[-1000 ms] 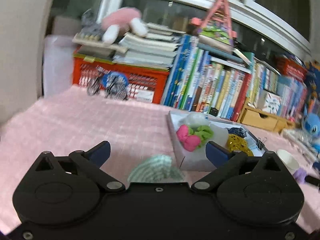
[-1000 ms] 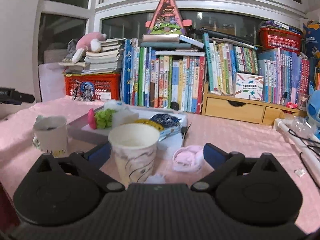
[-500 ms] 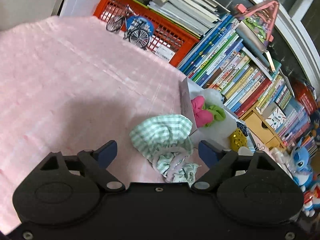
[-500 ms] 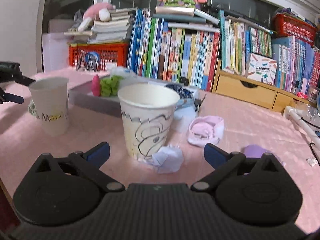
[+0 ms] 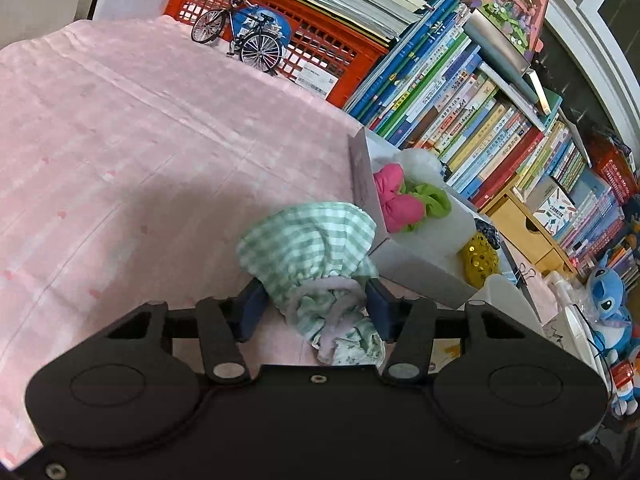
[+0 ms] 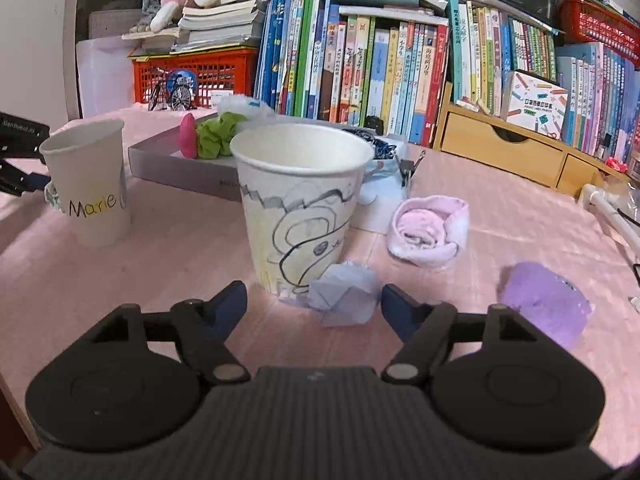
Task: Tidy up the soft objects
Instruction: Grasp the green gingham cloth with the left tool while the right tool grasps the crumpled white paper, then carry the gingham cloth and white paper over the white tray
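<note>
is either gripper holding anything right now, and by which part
Left gripper is closing on the green checked cloth at its gathered end. Right gripper holds nothing.

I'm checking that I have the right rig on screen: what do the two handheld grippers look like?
Both match: the left gripper and right gripper each have a matte black body with two round discs, black linkage arms on silver pivot pins, and dark blue finger pads. The right one's centre plate is ribbed grey. No cables, sleeves or hands are visible.

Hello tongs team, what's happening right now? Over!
Left tongs closing around the green checked cloth. Right tongs closing, crumpled pale paper between them, not yet gripped. Drawn-on paper cup stands right behind it.
</note>
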Action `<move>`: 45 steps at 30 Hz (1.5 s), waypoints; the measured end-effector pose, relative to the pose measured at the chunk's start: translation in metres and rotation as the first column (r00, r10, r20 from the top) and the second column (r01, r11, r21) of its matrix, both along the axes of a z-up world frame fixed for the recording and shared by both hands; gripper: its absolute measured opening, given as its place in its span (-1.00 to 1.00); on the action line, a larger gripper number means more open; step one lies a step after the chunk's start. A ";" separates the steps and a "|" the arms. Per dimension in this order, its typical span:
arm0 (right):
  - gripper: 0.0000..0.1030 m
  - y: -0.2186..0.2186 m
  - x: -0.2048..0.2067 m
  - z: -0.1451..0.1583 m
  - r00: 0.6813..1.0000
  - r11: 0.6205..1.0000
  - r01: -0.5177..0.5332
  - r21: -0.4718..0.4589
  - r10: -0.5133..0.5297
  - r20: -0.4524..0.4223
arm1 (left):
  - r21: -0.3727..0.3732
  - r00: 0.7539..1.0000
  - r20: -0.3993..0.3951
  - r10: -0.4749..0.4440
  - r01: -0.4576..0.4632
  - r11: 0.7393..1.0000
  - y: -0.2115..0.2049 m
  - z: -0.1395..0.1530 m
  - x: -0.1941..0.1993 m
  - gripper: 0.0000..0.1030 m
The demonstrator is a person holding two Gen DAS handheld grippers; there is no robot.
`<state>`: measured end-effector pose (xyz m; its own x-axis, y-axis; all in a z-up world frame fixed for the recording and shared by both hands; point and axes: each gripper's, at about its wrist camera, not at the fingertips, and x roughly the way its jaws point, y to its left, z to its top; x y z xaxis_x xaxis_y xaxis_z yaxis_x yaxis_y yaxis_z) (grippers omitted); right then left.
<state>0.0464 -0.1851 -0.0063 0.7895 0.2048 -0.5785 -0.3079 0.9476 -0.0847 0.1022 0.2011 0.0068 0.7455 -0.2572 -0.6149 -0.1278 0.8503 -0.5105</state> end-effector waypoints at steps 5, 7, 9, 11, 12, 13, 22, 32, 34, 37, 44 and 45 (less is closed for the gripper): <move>0.48 0.000 0.003 -0.004 1.000 1.000 0.016 0.001 -0.016 -0.015 | 0.023 1.000 0.005 -0.015 0.015 1.000 -0.003 0.000 0.001 0.00; 0.43 -0.001 0.003 -0.003 1.000 1.000 0.023 0.006 -0.022 -0.017 | 0.033 1.000 0.008 -0.022 0.021 0.999 -0.004 0.000 0.002 0.01; 0.35 -0.002 0.004 -0.003 0.999 1.000 0.029 0.003 -0.029 -0.016 | 0.057 0.999 0.011 -0.035 0.034 0.998 -0.008 0.001 0.003 0.06; 0.26 -0.002 0.004 -0.003 0.999 0.999 0.036 -0.001 -0.036 -0.017 | 0.079 0.999 0.013 -0.047 0.046 0.996 -0.010 0.001 0.004 0.08; 0.24 -0.002 0.004 -0.003 0.999 0.999 0.042 -0.001 -0.042 -0.017 | 0.084 0.999 0.014 -0.050 0.048 0.995 -0.011 0.001 0.005 0.09; 0.18 -0.003 0.005 -0.003 0.999 0.999 0.049 -0.002 -0.049 -0.018 | 0.086 0.999 0.015 -0.050 0.049 0.995 -0.011 0.001 0.005 0.09; -0.14 -0.011 0.008 0.000 0.995 0.995 0.095 0.012 -0.094 -0.030 | 0.092 0.999 0.024 -0.040 0.038 0.995 -0.011 0.001 0.007 -0.15; -0.14 -0.008 0.008 0.000 0.995 0.995 0.099 -0.007 -0.099 -0.021 | 0.118 0.999 0.036 -0.038 0.034 0.992 -0.012 0.005 0.007 -0.25; -0.14 -0.008 0.008 0.000 0.995 0.995 0.101 -0.006 -0.101 -0.020 | 0.126 0.999 0.039 -0.038 0.032 0.991 -0.013 0.006 0.007 -0.26; -0.14 -0.007 0.008 0.000 0.995 0.995 0.103 -0.012 -0.103 -0.019 | 0.141 0.998 0.045 -0.034 0.027 0.990 -0.013 0.008 0.007 -0.27; -0.16 -0.010 0.009 0.005 0.991 0.991 0.133 -0.014 -0.133 -0.015 | 0.177 0.998 0.064 -0.017 0.006 0.984 -0.008 0.019 0.010 -0.32; -0.16 -0.011 0.009 0.007 0.991 0.991 0.136 -0.015 -0.136 -0.013 | 0.181 0.998 0.068 -0.017 0.004 0.983 -0.008 0.021 0.011 -0.33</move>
